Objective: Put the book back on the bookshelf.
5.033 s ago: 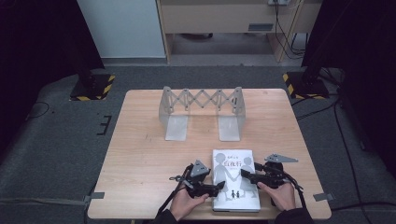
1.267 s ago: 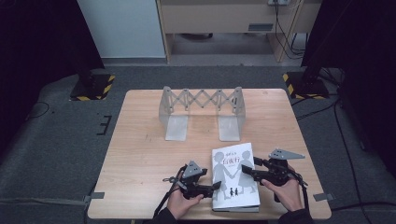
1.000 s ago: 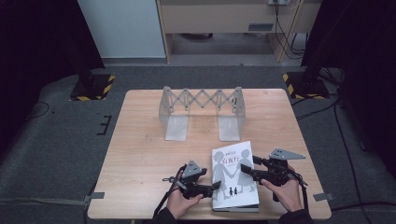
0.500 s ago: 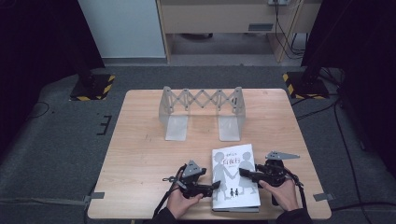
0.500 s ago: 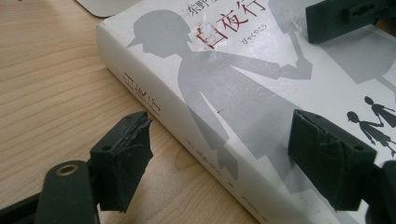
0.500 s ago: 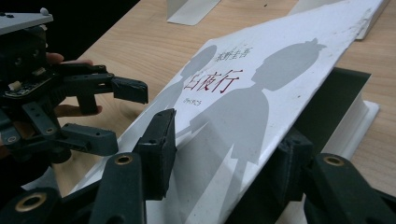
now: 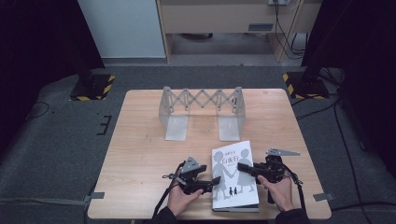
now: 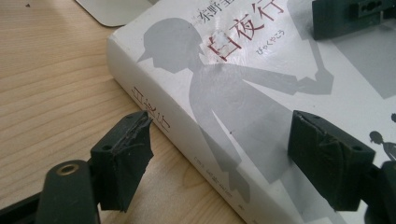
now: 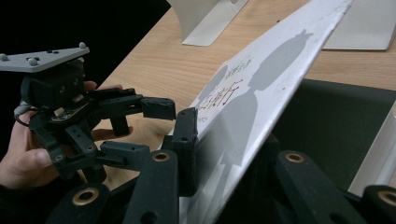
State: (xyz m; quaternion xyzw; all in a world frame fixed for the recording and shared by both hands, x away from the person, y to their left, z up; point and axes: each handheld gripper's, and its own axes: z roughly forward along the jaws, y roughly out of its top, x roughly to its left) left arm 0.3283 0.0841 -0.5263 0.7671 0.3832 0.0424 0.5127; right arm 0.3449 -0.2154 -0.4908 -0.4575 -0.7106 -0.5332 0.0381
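At the table's near edge, the right gripper (image 7: 247, 169) has just closed onto the white book's (image 7: 233, 177) lifted front cover, while the left gripper (image 7: 212, 183) waits open astride its spine side.

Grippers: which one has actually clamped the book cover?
The right gripper: its jaws have just been closing and now pinch the lifted front cover of the book. The left gripper stands open astride the spine edge, pads clear.

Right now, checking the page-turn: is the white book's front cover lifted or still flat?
Lifted: in the right gripper view the white book's front cover slants up off a dark page, pinched in the right gripper's jaws.
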